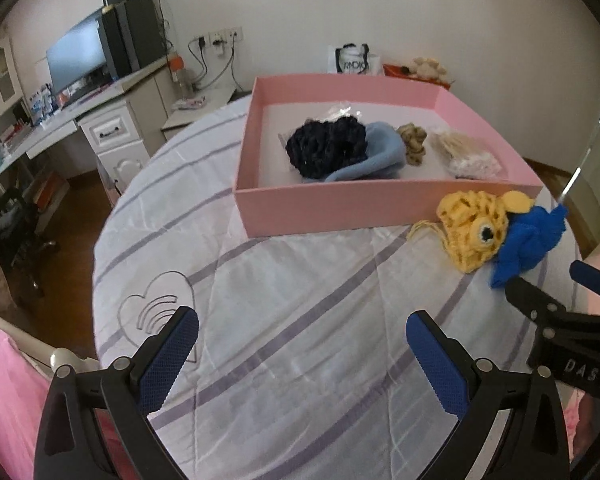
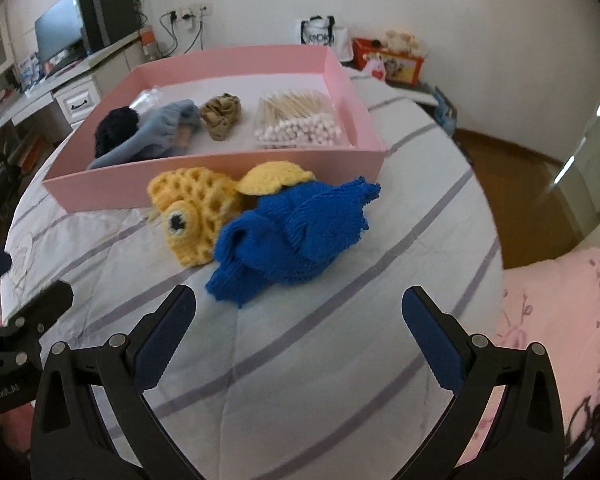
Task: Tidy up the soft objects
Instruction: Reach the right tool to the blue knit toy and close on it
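I have both tools hovering low over the white bedspread with lilac stripes (image 2: 320,360), and neither carries anything. My right gripper (image 2: 299,332) fills the bottom of its frame with its blue-padded jaws spread wide, and the crumpled royal-blue knitted piece (image 2: 292,236) lies just ahead of the gap at centre frame, so I judge that is my next pick. Touching its left side is the yellow crocheted open-mesh toy with a stitched eye (image 2: 192,212); the two overlap, so closing carelessly could drag both.

Both sit just in front of the near wall of the shallow pink cardboard box (image 2: 220,176), which spans the upper middle of the frame. Inside it already lie a dark navy knitted bundle (image 2: 116,128), a pale blue fleece item (image 2: 160,132), a small tan fabric scrunch (image 2: 220,114) and a clear packet of cotton swabs (image 2: 296,120), spread in a row, presumably to leave floor space at the left end.

My left gripper (image 1: 302,356) also stands parted, over bare bedspread at the bottom of its frame, well apart from the knits, which appear at its right edge.
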Available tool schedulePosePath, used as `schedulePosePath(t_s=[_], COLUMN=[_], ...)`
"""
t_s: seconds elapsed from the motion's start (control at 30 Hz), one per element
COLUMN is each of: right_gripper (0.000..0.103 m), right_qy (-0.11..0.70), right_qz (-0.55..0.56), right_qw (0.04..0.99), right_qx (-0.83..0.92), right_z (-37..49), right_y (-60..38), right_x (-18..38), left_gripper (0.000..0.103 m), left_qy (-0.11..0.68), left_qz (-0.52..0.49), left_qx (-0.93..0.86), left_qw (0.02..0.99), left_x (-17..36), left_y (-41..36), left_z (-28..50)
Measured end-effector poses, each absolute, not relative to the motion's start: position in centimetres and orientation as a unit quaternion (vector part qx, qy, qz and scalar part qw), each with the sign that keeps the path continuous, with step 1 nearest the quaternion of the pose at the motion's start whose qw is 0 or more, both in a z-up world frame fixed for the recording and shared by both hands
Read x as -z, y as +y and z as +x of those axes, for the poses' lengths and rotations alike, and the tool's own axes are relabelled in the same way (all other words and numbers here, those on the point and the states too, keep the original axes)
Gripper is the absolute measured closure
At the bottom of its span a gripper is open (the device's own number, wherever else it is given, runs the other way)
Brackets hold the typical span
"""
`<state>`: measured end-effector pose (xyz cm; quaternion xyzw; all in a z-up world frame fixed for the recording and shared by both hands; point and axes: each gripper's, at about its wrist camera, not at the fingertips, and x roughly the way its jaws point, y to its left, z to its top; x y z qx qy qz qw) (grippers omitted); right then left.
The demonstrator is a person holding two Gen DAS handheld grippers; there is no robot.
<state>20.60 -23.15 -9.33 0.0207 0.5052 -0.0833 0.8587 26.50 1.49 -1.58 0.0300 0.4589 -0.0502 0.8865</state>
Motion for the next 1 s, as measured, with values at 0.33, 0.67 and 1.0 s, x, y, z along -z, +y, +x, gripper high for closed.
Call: schedulePosePath(t_s=[0.33, 0.67, 1.0], right_gripper=[0.010, 0.038, 0.017], right_qy=[0.505, 0.509, 0.508], right_qz=[0.056, 0.073, 0.075], right_qw=[0.856, 0.852, 0.851], right_qx=[0.092, 0.093, 0.109], right_z=[22.5, 21.6, 23.6], right_y=[-25.8, -29.0, -29.8], right_x=[10.1, 10.0, 10.6], left_gripper=[0.000, 0.000, 0.000], left_qy=[0.480, 0.482, 0.478], left_qz=[0.022, 0.028, 0.046], left_qx=[0.050, 0.065, 0.095], left_qw=[0.876, 0.873, 0.872], left_x=[3.6, 3.8, 3.5], left_y=[1.5, 0.0, -2.4], left_z=[29.5, 31.0, 31.6])
